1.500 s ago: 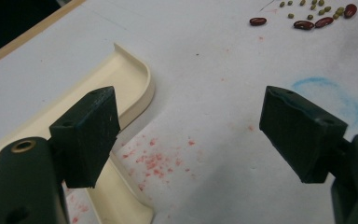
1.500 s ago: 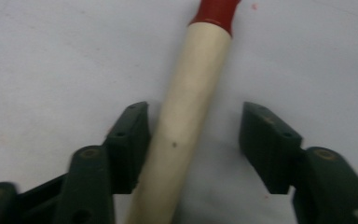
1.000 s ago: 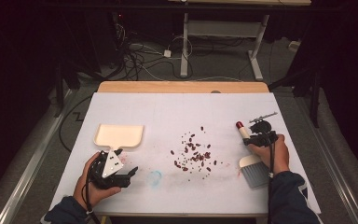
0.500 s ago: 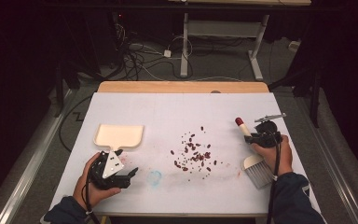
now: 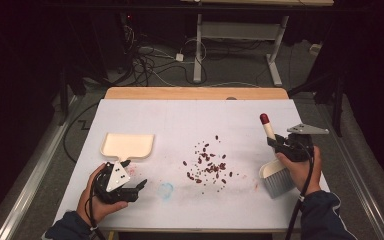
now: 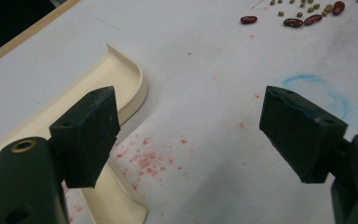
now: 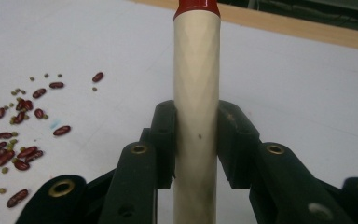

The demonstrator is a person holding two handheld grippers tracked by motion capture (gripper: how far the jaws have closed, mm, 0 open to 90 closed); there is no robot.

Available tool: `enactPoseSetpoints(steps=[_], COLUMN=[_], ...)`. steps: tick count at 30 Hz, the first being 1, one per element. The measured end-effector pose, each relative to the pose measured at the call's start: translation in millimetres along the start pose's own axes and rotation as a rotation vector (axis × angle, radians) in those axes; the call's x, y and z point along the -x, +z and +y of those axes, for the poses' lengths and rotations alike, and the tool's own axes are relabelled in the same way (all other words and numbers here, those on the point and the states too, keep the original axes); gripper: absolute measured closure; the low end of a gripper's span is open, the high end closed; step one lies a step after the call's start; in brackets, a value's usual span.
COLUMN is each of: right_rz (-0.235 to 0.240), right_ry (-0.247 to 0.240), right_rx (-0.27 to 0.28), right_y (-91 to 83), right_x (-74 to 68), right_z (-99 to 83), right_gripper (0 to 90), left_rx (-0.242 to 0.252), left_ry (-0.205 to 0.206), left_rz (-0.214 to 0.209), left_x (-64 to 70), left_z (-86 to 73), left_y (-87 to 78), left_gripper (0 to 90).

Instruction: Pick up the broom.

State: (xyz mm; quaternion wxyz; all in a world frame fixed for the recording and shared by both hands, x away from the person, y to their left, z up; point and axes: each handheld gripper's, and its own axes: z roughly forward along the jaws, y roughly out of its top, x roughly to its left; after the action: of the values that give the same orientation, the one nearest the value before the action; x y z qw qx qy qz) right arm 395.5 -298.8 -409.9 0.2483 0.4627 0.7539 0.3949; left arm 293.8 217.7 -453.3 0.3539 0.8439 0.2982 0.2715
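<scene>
My right gripper (image 5: 274,142) clamped on the brush handle (image 7: 196,93), bare table right of the beans (image 5: 207,164), my left gripper (image 5: 139,187) jaws apart beside the dustpan (image 5: 127,145).

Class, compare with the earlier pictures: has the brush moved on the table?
Yes. The brush, clamped in the right gripper, has shifted right, away from the scattered beans, towards the table's right edge.

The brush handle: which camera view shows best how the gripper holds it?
The right gripper view: the cream brush handle stands between the right gripper jaws, pressed from both sides. The high view shows the whole brush from afar, the grip small. The left gripper view looks at the dustpan instead.
</scene>
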Motion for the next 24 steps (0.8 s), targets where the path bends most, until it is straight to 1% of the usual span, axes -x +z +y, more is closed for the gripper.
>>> enactPoseSetpoints(steps=[1,2,3,4,5,6,7,9,11,15,18,19,22,24], right_rz=[0.0,-0.006,-0.002,-0.002,0.003,0.0,0.004,0.016,0.032,0.039,0.048,0.052,0.057,0.058], right_ry=[0.0,0.009,0.009,0.009,-0.003,0.0,-0.008,-0.005,-0.004,-0.022,-0.027,-0.031,-0.045,-0.049], right_rx=[0.0,0.037,0.055,0.055,0.088,0.102,0.114,0.142,0.164,0.202,0.225,0.234,0.27,0.291], right_y=[0.0,-7.7,-11.8,-11.8,-19.0,-22.3,-25.3,-30.3,-33.8,-36.2,-38.3,-39.8,-45.7,-49.4], right_x=[0.0,-1.5,-2.5,-2.5,-5.4,-7.4,-8.6,-11.5,-14.4,-21.9,-26.7,-28.1,-33.1,-37.4], right_z=[0.0,-0.1,0.1,0.1,0.4,0.2,0.1,-0.3,0.1,1.4,2.9,3.8,6.9,8.7], right_gripper=[70.1,70.1,70.2,70.2,70.2,70.2,70.2,70.2,70.2,70.2,70.2,70.2,70.2,70.2], left_rx=[0.001,0.001,0.001,0.001,0.002,0.001,0.003,0.003,0.002,0.005,0.007,0.018,0.03,0.051], left_ry=[-0.002,-0.002,-0.003,-0.003,-0.002,-0.002,-0.004,-0.005,-0.007,-0.006,-0.008,-0.022,-0.031,-0.05], left_rz=[0.002,0.002,0.0,0.0,-0.001,-0.001,-0.002,-0.002,-0.002,-0.004,-0.008,-0.018,-0.029,-0.059], left_x=[0.2,0.3,0.8,0.8,1.0,1.1,1.1,0.9,0.6,1.1,1.4,1.4,2.2,3.7], left_z=[0.2,0.5,0.9,0.9,1.1,1.2,1.1,1.1,0.9,1.5,1.8,2.6,4.6,8.6], left_y=[-0.1,0.0,0.2,0.2,0.4,0.6,0.5,0.5,0.4,0.0,0.1,-0.3,-0.7,-0.9], left_gripper=[19.3,19.3,19.3,19.4,19.3,19.3,19.3,19.3,19.3,19.3,19.3,19.3,19.3,19.4])
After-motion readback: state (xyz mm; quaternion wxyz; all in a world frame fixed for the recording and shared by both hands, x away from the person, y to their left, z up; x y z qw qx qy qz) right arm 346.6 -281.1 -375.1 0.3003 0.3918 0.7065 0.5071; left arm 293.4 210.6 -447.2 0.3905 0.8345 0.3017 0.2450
